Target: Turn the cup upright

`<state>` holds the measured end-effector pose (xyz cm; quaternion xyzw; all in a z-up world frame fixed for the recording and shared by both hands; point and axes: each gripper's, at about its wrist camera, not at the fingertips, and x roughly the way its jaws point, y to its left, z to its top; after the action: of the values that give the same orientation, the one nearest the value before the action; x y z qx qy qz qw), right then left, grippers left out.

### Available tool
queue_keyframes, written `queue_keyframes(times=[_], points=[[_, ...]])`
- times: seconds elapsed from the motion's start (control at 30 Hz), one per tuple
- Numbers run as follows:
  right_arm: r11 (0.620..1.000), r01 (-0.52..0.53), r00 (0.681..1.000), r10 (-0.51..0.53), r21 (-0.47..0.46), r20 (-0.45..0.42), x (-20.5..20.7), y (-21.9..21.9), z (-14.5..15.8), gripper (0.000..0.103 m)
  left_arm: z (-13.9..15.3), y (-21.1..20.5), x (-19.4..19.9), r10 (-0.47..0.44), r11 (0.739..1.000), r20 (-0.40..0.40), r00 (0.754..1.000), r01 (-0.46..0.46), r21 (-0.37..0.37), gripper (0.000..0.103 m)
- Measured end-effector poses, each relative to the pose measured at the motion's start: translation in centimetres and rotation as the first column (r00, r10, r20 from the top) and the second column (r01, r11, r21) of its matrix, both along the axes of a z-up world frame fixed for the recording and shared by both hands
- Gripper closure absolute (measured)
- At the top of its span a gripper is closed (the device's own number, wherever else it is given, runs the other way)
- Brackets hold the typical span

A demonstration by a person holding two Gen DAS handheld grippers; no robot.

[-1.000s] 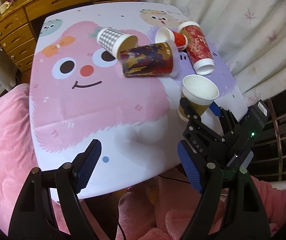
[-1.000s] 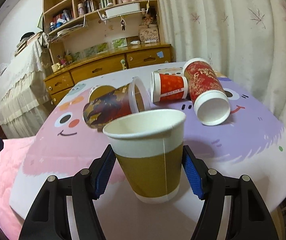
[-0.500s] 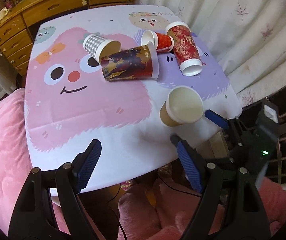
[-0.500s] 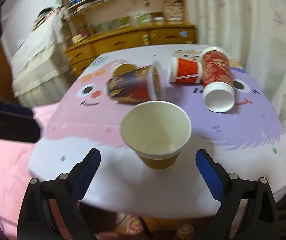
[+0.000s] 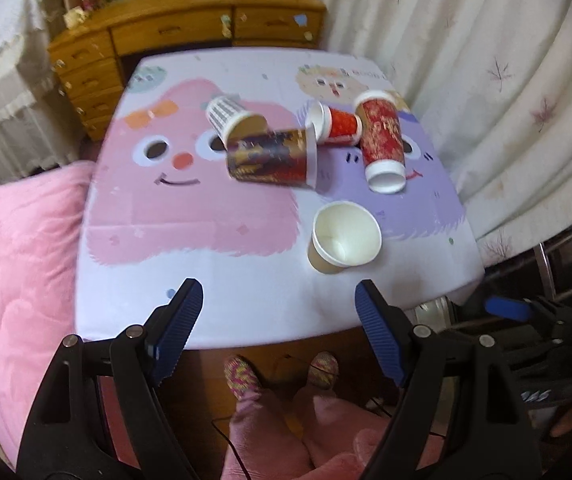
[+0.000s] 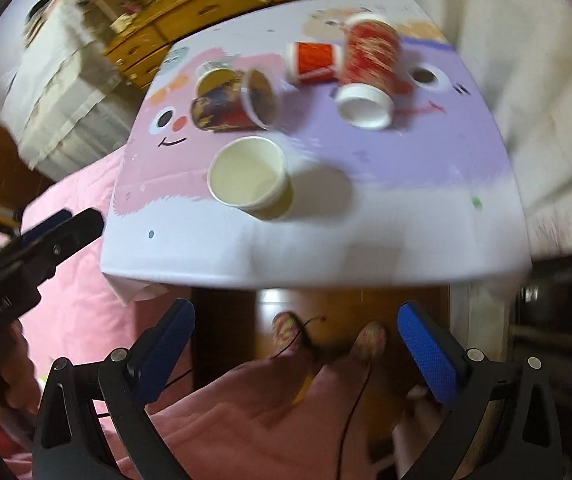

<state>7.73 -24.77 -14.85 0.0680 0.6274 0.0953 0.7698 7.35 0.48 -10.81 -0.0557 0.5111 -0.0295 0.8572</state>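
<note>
A brown-and-white paper cup [image 5: 344, 238] stands upright near the table's front edge, also in the right wrist view [image 6: 251, 178]. Behind it lie several cups on their sides: a dark patterned cup [image 5: 272, 158] [image 6: 232, 106], a checked cup [image 5: 232, 118], a small red cup [image 5: 334, 124] [image 6: 312, 62] and a tall red cup [image 5: 382, 140] [image 6: 368, 66]. My left gripper [image 5: 278, 326] is open and empty, held off the table's front edge. My right gripper [image 6: 296, 350] is open and empty, pulled back below the front edge; it also shows in the left wrist view [image 5: 526, 312].
The table [image 5: 214, 300] has a cartoon cloth. A pink quilt [image 5: 14, 272] lies left. A wooden dresser [image 5: 174, 36] stands behind, curtains [image 5: 486, 60] to the right. The person's slippered feet [image 5: 282, 368] are below the front edge.
My right gripper opened, let go of the upright brown cup and pulled back and down off the table. My left gripper also drew back from the table.
</note>
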Motion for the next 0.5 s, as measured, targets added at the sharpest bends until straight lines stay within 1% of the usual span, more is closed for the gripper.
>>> queue_keyframes(times=[0.07,0.13,0.2,0.23,0.27,0.33,0.37,0.4,0.43,0.5], points=[[0.999,0.025,1.0,-0.025,0.042,-0.015,-0.6,-1.2,1.5,0.0,1.2,-0.2,-0.6,0.005,1.0,0.032,0.999,-0.006,0.016,0.027],[0.995,0.045,0.998,-0.04,0.092,-0.051,-1.2,-2.1,2.7,0.0,2.9,-0.3,-1.2,0.011,1.0,0.069,0.998,-0.012,0.022,0.027],[0.986,0.078,0.995,-0.068,0.147,-0.073,-2.0,-2.9,4.2,0.0,4.4,-0.6,-1.8,0.023,0.999,0.087,0.996,-0.026,0.036,0.027],[0.983,0.09,0.994,-0.079,0.157,-0.071,-2.5,-3.0,5.1,0.0,5.2,-0.7,-2.0,0.031,0.999,0.091,0.995,-0.034,0.038,0.027],[0.983,0.094,0.995,-0.087,0.158,-0.053,-3.0,-3.0,5.9,0.0,5.9,-0.8,-2.4,0.044,0.999,0.09,0.995,-0.047,0.028,0.027],[0.992,0.086,0.995,-0.091,0.09,0.045,-4.1,-2.5,8.1,0.0,6.7,-0.9,-2.9,0.075,0.997,0.078,0.994,-0.075,-0.005,0.027],[0.995,0.086,0.991,-0.091,0.054,0.094,-4.5,-2.3,9.0,0.0,7.0,-0.9,-3.4,0.091,0.995,0.062,0.994,-0.089,-0.037,0.027],[0.996,0.087,0.987,-0.091,0.035,0.134,-5.0,-2.2,9.9,0.0,7.2,-1.1,-3.8,0.098,0.994,0.058,0.993,-0.095,-0.05,0.027],[0.996,0.089,0.979,-0.091,0.02,0.184,-5.5,-2.1,10.9,0.0,7.4,-1.4,-4.4,0.107,0.994,0.067,0.992,-0.104,-0.042,0.027],[0.995,0.097,0.961,-0.092,-0.007,0.26,-6.4,-2.0,12.4,0.0,7.8,-2.3,-5.4,0.109,0.994,0.091,0.99,-0.11,0.013,0.026]])
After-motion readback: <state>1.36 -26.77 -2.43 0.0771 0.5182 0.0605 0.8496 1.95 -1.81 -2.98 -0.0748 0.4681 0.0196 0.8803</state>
